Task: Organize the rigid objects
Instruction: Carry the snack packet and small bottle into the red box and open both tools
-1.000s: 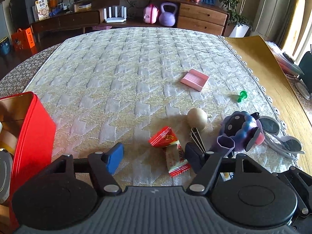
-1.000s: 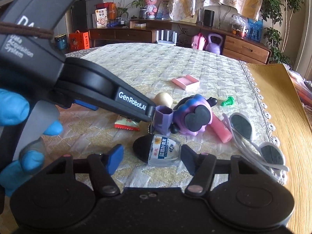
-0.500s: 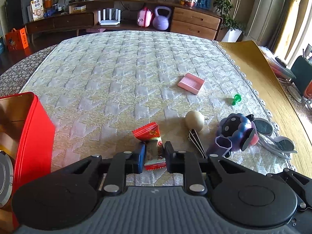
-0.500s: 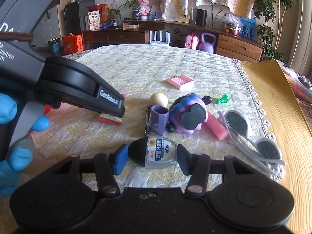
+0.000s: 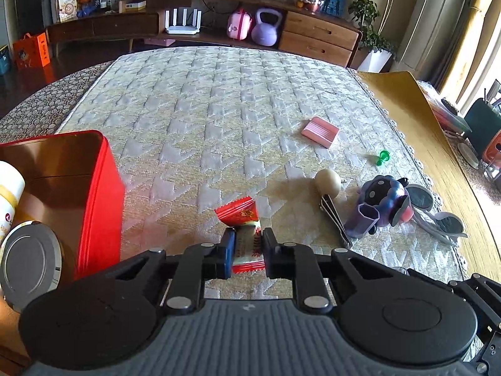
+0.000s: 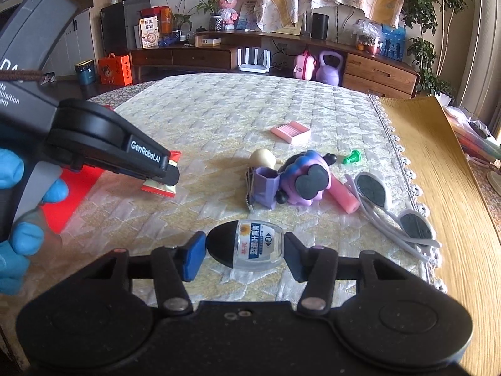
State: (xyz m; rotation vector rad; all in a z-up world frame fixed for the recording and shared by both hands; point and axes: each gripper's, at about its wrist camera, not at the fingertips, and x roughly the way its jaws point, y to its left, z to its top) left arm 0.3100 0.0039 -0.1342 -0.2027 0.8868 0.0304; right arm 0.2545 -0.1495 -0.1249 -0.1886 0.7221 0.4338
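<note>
My left gripper is shut on a red and white snack packet and holds it just above the quilted cloth; it also shows in the right wrist view. A red tin box stands to the left. My right gripper has closed on a small clear bottle with a black cap; both pads touch its ends. A purple toy figure, a wooden ball, a pink box, a green pin and white sunglasses lie on the cloth.
A white cup and a round metal lid sit in the red box. A pink cylinder lies beside the toy. A yellow mat covers the table's right side. A sideboard stands behind.
My left gripper closed on the snack packet and lifted it toward the left. My right gripper narrowed around the bottle until the pads met its ends.
</note>
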